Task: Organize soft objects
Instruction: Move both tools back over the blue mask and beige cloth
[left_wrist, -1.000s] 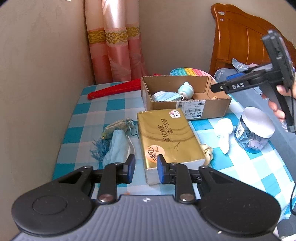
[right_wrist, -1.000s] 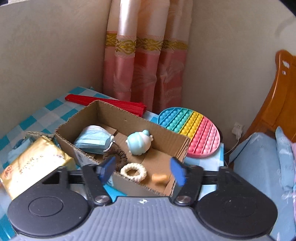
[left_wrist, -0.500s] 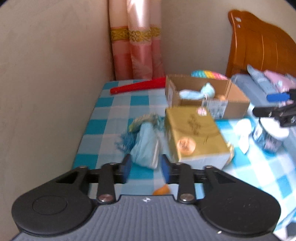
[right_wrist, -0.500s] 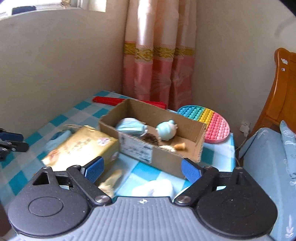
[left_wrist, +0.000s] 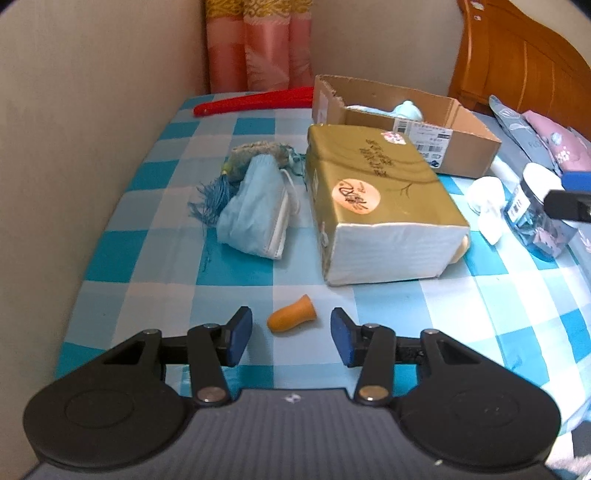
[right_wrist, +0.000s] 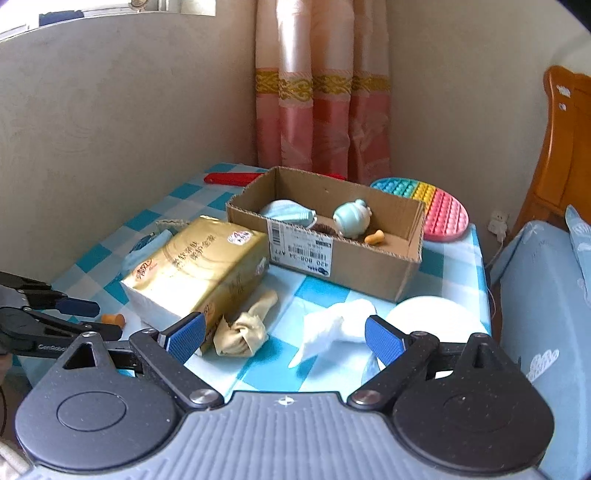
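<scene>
An orange foam earplug (left_wrist: 291, 317) lies on the checked cloth between the fingers of my open left gripper (left_wrist: 291, 336); it also shows in the right wrist view (right_wrist: 112, 319). A blue face mask (left_wrist: 256, 214) and a tasselled pouch (left_wrist: 255, 157) lie to the left of a gold tissue pack (left_wrist: 380, 199). The cardboard box (right_wrist: 347, 254) holds a mask (right_wrist: 290, 214), a pale blue squishy toy (right_wrist: 351, 219) and another earplug (right_wrist: 373, 236). My open right gripper (right_wrist: 284, 339) hovers over a beige knotted cloth (right_wrist: 242, 326) and white tissue (right_wrist: 332, 325).
A jar with a white lid (left_wrist: 539, 214) stands at the right. A red folded fan (left_wrist: 255, 103) and a rainbow pop-it pad (right_wrist: 424, 206) lie at the back. Walls close the left and back; a bed and wooden headboard (left_wrist: 517, 70) are on the right.
My left gripper has pulled back toward the near edge and opened around the orange earplug. My right gripper has drawn back from over the box and opened wider.
</scene>
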